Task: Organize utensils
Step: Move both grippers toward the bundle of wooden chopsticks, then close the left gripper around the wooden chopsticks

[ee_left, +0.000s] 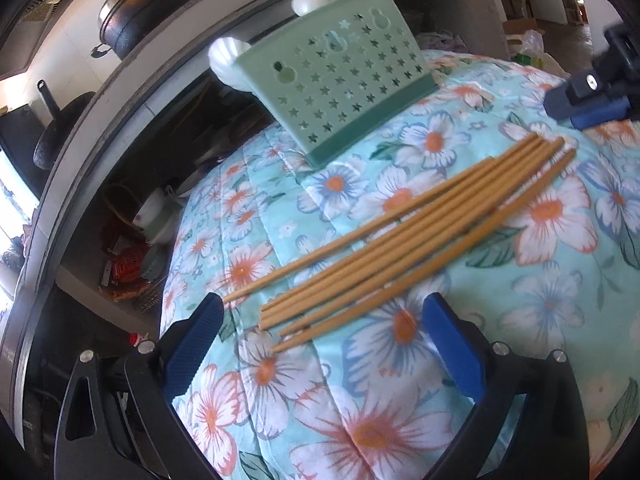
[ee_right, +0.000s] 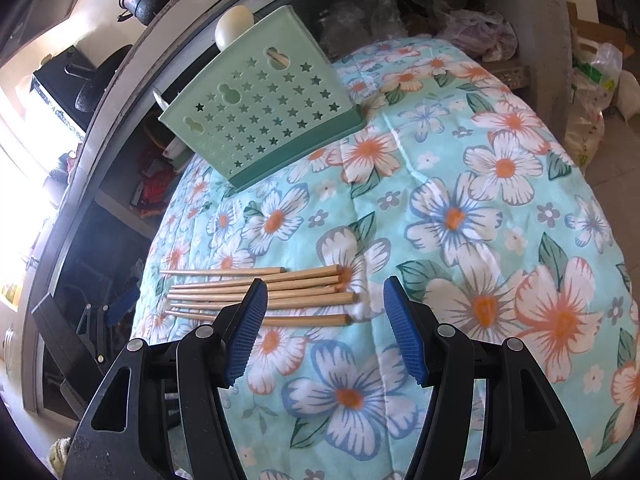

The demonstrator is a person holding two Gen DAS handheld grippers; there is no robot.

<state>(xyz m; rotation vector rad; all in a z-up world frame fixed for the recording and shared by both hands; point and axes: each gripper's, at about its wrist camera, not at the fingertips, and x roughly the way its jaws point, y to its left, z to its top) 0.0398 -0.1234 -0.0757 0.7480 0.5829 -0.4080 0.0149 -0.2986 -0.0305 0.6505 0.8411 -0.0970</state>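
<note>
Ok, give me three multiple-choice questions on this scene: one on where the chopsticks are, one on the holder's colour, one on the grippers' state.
1. Where do the chopsticks lie?
A. inside the holder
B. flat on the floral cloth
C. in a gripper

2. What colour is the star-holed holder?
A. red
B. green
C. black

3. How do the left gripper and right gripper stand?
A. both open, holding nothing
B. both shut
C. one holds a spoon

Answers: 1 B, they lie side by side on the cloth; 2 B, pale green with a darker base; 3 A, a wide gap shows between each pair of pads.
</note>
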